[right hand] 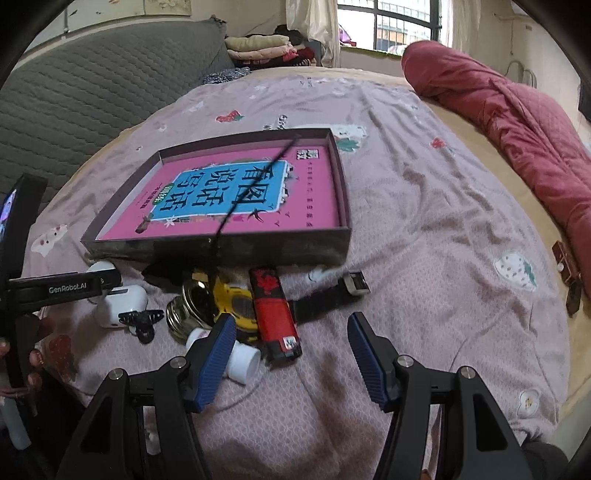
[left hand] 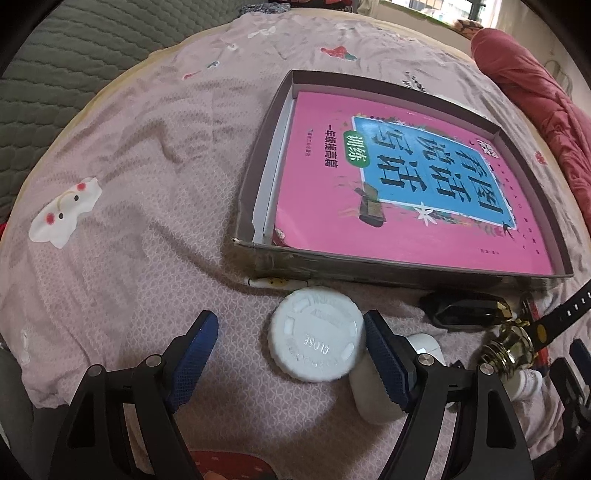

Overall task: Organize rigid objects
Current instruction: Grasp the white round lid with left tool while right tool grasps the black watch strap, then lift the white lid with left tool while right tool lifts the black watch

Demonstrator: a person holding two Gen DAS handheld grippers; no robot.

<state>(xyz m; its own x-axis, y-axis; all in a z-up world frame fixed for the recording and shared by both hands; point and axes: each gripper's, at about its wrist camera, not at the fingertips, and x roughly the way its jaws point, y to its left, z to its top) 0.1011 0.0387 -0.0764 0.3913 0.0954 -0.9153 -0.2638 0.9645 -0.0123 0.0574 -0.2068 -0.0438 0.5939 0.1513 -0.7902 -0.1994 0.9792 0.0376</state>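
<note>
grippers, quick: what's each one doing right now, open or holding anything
Left gripper: tongs open around the white bottle cap, not clamped.
Right gripper: tongs open, empty, above the red lighter.

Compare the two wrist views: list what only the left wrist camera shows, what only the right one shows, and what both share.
Left wrist only: the white round cap marked CLOSE, lying between the open left gripper fingers, and a white pen by the box.

Right wrist only: the red lighter, a black clip, the window, and the open right gripper.

Both: the shallow box holding the pink book, the white earbud case, and the brass-coloured jar.
</note>
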